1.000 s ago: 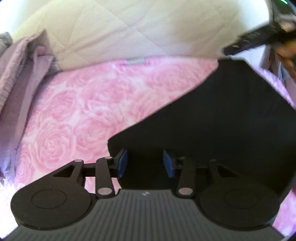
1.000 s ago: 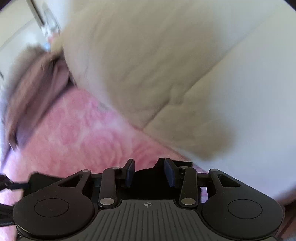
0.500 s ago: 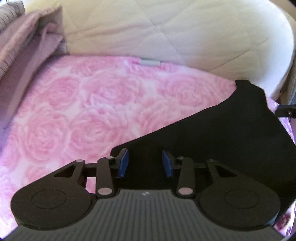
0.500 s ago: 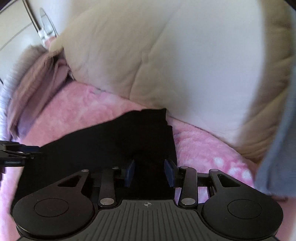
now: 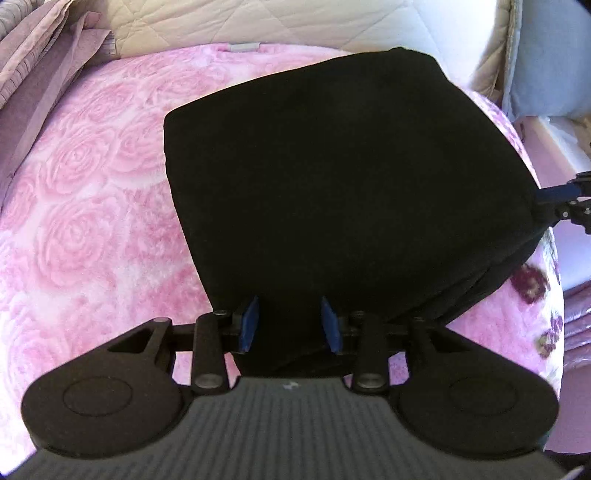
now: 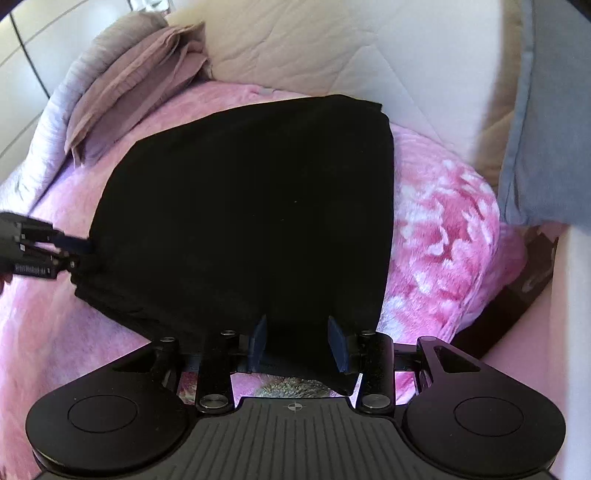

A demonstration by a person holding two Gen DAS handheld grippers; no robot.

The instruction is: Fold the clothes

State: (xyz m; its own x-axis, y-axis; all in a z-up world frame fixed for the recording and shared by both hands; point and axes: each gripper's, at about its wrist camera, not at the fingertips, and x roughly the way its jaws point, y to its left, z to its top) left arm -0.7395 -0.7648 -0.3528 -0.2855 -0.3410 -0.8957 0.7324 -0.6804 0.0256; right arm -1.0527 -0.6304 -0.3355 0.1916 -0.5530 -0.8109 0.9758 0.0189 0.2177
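**Operator:** Risk, left wrist view?

**Technician:** Left gripper point(image 5: 290, 325) is clamped on the near edge of the black garment point(image 5: 351, 177), which lies folded on the pink rose-pattern blanket point(image 5: 85, 206). Uneven pull could skew the fold. A cream quilt point(image 5: 295, 22) lies behind.

**Operator:** Right wrist view?

**Technician:** Right gripper point(image 6: 297, 341) pinches the garment's other near corner; slipping there would let the layers spread. A mauve folded cloth point(image 6: 140, 81) lies at far left, a grey pillow point(image 6: 546, 147) at right.
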